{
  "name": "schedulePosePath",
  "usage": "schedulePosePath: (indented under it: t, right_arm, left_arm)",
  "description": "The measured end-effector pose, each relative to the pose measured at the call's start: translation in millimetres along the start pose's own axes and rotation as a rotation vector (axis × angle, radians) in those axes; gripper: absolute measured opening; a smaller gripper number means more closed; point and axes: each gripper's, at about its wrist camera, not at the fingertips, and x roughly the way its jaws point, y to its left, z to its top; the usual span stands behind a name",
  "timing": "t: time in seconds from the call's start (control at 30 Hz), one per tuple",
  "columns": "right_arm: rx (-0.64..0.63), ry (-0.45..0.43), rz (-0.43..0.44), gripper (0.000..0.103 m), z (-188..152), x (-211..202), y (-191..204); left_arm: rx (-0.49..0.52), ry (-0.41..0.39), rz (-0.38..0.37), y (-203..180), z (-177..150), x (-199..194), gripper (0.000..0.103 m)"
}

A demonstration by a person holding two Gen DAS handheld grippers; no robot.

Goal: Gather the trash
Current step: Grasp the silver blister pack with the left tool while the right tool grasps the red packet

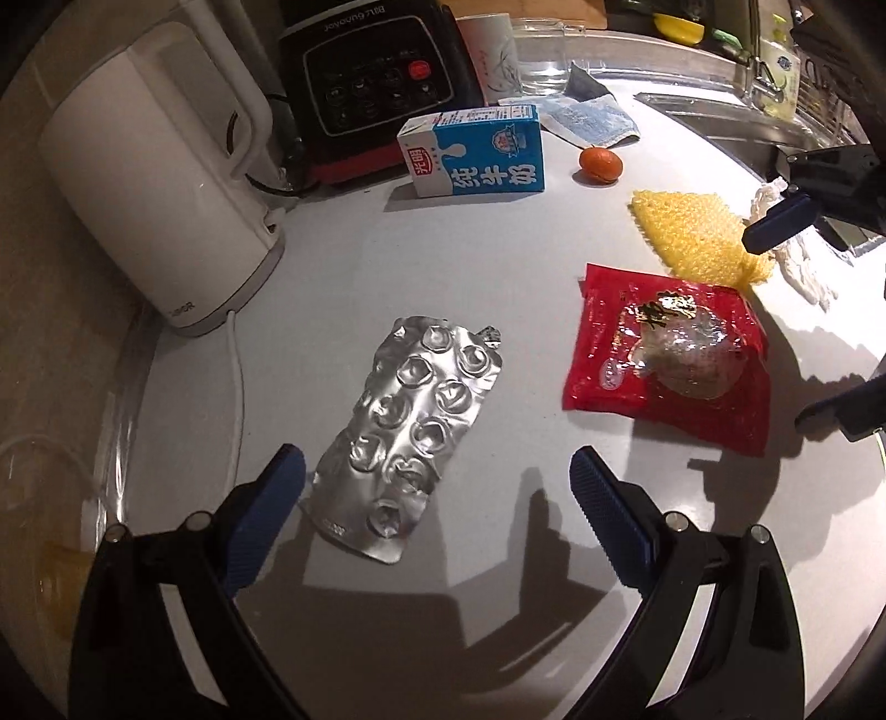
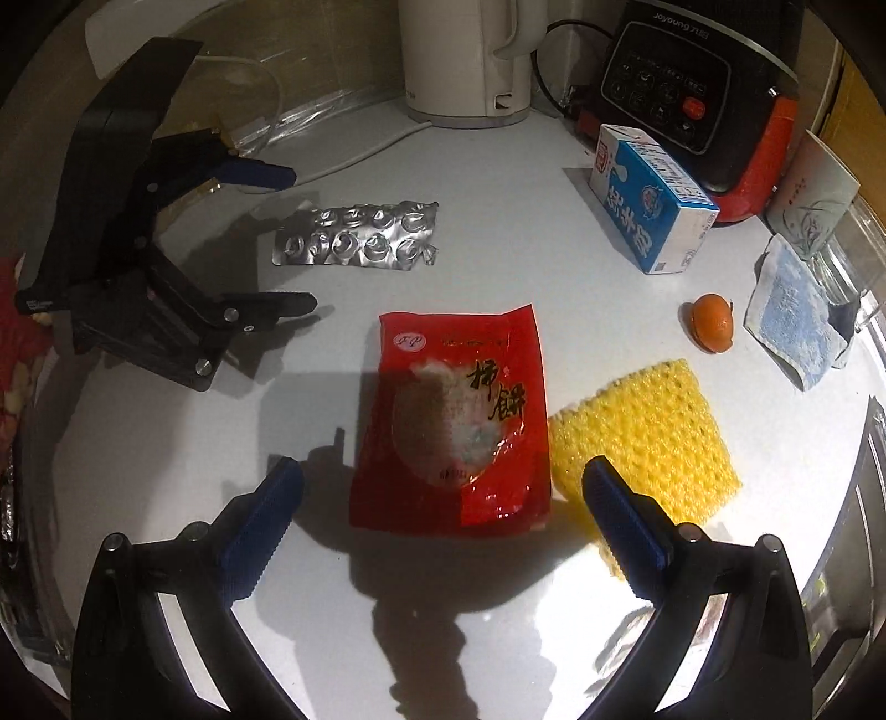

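A silver empty pill blister (image 1: 407,437) lies on the white counter, its near end between my open left gripper's (image 1: 437,476) fingers; it also shows in the right wrist view (image 2: 357,234). A red snack wrapper (image 2: 454,418) lies just ahead of my open, empty right gripper (image 2: 443,487); the left wrist view shows it too (image 1: 670,354). Yellow foam netting (image 2: 642,432) lies beside the wrapper, under the right finger. A blue milk carton (image 1: 479,152), a small orange fruit (image 1: 601,164) and a blue-white sachet (image 2: 792,310) lie farther back.
A white kettle (image 1: 160,166) with its cord stands at the back left. A black and red Joyoung appliance (image 1: 376,77), a cup (image 1: 495,52) and a glass (image 1: 545,61) stand behind the carton. A sink rim (image 1: 736,124) lies at the right, with crumpled white tissue (image 1: 797,260) nearby.
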Motion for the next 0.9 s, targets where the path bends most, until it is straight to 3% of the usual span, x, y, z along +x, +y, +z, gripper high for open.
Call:
schedulePosePath:
  t: [0.23, 0.6, 0.83, 0.9]
  right_arm:
    - [0.000, 0.050, 0.000, 0.100, 17, 23, 0]
    - [-0.011, 0.105, -0.008, 0.100, 29, 49, 7]
    - [-0.036, 0.113, -0.024, 0.086, 32, 53, 9]
    - [-0.044, 0.114, -0.030, 0.081, 33, 53, 9]
  left_arm:
    - [-0.027, -0.001, -0.076, 26, 10, 22, 0.092]
    - [0.024, 0.039, -0.114, 21, 4, 40, 0.092]
    - [0.012, 0.044, -0.174, 24, 4, 39, 0.077]
    - [0.015, 0.029, -0.168, 24, 3, 37, 0.065]
